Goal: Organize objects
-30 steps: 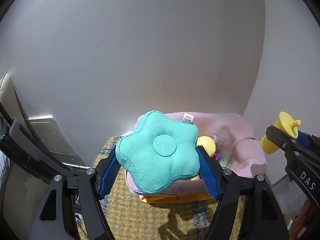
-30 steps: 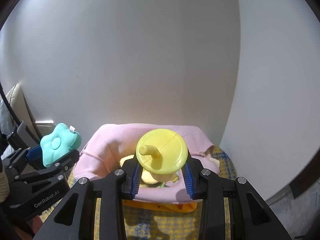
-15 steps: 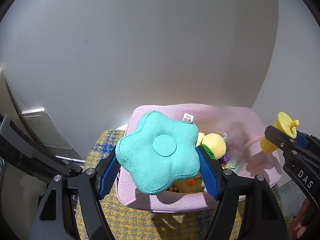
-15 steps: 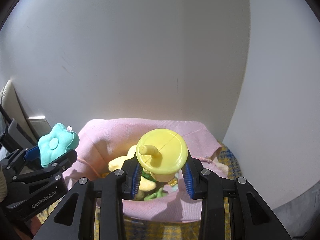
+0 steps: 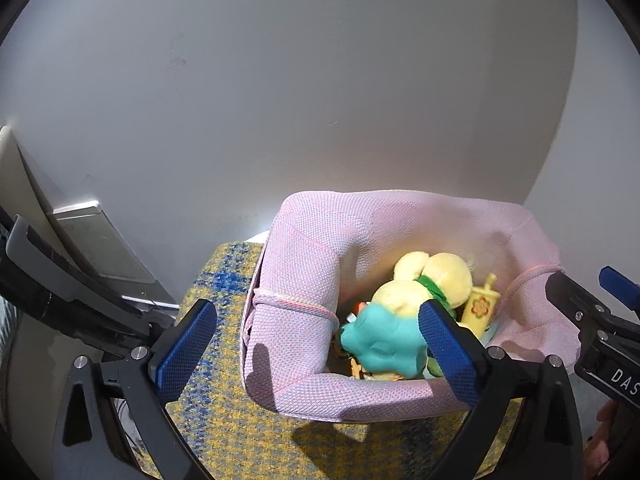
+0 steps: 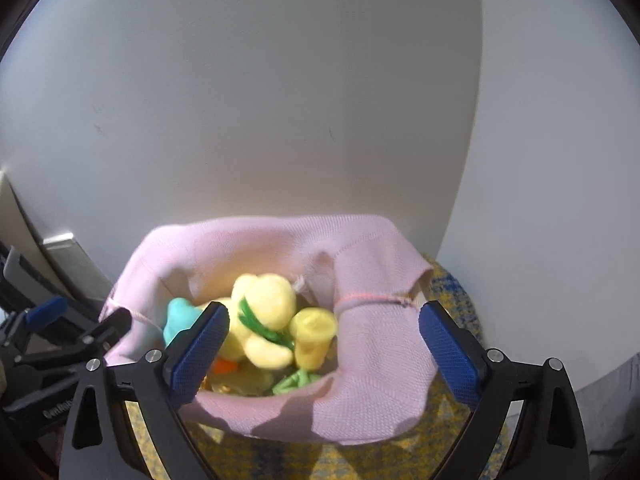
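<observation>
A pink fabric basket (image 5: 292, 344) (image 6: 372, 336) stands on a yellow and blue checked cloth (image 5: 224, 432). Inside lie a teal star cushion (image 5: 380, 340) (image 6: 178, 316), a yellow plush duck (image 5: 432, 276) (image 6: 268, 304) with a green ribbon, and a yellow toy cup (image 5: 480, 306) (image 6: 314, 334). My left gripper (image 5: 316, 346) is open and empty above the basket's left side. My right gripper (image 6: 324, 354) is open and empty above the basket's front. The right gripper also shows at the right edge of the left wrist view (image 5: 600, 328).
A white wall (image 5: 320, 80) rises right behind the basket. A grey framed panel (image 5: 100, 248) leans at the left. The left gripper's body shows at the left of the right wrist view (image 6: 60, 344). Small toys lie deeper in the basket (image 6: 296, 382).
Both grippers have opened. The teal star cushion has dropped from the left gripper into the basket, and the yellow cup has dropped from the right gripper beside the duck.
</observation>
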Demonstrator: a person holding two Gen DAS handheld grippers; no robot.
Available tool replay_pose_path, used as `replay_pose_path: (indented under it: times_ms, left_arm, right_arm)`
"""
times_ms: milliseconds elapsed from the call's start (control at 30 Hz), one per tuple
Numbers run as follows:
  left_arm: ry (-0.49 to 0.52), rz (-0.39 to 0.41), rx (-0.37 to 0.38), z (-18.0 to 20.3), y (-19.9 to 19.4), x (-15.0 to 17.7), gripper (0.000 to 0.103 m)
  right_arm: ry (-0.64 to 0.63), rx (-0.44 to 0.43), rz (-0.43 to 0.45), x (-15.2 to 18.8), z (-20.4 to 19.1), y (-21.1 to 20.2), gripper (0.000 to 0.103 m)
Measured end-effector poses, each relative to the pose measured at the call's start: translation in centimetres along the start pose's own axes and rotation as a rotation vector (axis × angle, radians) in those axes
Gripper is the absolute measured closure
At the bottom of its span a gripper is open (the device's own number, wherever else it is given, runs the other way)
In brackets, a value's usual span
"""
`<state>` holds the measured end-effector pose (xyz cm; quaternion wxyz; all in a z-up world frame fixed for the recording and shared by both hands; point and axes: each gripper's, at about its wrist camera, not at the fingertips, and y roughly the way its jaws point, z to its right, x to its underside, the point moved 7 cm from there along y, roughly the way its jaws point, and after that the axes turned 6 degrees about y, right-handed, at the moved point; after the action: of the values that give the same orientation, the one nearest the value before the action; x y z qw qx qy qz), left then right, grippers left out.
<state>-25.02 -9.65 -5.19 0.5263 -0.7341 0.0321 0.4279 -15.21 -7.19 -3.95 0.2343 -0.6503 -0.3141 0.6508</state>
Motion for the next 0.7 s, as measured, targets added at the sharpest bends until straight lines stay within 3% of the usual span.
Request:
replay_pose_path:
  times_ms: [700]
  left_arm:
    - [-0.047, 0.020, -0.036, -1.5, -4.5, 1.1, 0.000]
  right_arm:
    - [-0.038, 0.004, 0.039, 0.5, -0.1, -5.2, 0.007]
